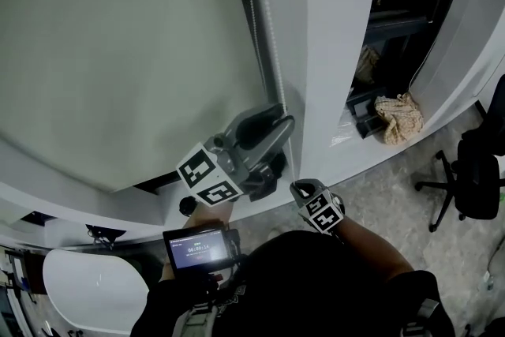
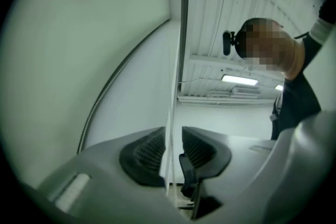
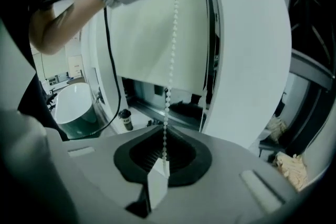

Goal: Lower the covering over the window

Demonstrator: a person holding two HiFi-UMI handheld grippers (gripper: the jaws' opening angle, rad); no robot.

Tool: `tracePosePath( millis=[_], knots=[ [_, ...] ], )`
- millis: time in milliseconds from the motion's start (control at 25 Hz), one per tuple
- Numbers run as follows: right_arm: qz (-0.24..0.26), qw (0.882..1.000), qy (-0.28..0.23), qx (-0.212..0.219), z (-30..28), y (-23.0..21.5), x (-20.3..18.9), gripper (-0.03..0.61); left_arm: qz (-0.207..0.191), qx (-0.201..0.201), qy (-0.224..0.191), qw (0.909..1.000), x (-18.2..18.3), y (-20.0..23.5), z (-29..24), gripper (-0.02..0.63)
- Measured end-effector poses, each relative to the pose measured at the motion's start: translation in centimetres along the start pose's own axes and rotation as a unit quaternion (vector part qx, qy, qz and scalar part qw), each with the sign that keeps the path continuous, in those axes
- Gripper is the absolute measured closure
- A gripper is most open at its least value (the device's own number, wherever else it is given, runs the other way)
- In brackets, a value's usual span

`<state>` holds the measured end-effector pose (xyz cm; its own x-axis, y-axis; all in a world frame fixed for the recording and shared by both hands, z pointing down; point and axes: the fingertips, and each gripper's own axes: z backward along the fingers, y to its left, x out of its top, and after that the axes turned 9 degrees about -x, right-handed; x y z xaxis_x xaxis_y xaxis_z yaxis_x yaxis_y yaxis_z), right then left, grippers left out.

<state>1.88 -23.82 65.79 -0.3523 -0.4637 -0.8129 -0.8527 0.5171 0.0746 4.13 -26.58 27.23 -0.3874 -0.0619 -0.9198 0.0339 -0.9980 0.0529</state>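
Speckled flooring (image 1: 379, 189) lay beneath a white-framed window, with a black office chair (image 1: 469, 185) off to the right and a crumpled cloth (image 1: 398, 118) by the dark shelving beside the frame. We saw the pale blind (image 1: 118, 51) hanging over most of the glass. Its bottom edge stopped short of the sill, so a dark strip showed underneath. Along the blind's right edge ran the bead chain (image 1: 264, 20). Our left gripper (image 1: 272, 122) was the higher of the two and was angled up at the chain. Its jaws stood slightly apart, and the chain passed through the gap without either pad pressing on it. Our right gripper (image 1: 304, 189) sat lower, just below and to the right of the left one. Its ribbed pads (image 3: 146, 157) were pressed together on the chain, which ran straight up from them towards the left gripper overhead. A round white table (image 1: 79, 288) stood at the lower left.
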Motion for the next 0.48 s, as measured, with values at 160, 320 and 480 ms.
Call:
tracePosePath(
  millis=[160, 320, 480],
  knots=[
    [-0.041, 0.992, 0.108, 0.047, -1.3, 2.9, -8.5, 0.566, -0.006, -0.008, -0.008, 0.9999, 1.3, -0.1, -0.7, 0.521],
    [-0.053, 0.99, 0.117, 0.05, -1.9, 2.8, -9.1, 0.565, -0.019, -0.033, -0.011, 0.9992, 2.4, -0.9, -1.5, 0.515],
    [-0.053, 0.99, 0.116, 0.055, -1.9, 3.4, -9.0, 0.565, -0.005, -0.049, -0.025, 0.9985, 3.3, -1.1, -2.2, 0.516]
  ],
)
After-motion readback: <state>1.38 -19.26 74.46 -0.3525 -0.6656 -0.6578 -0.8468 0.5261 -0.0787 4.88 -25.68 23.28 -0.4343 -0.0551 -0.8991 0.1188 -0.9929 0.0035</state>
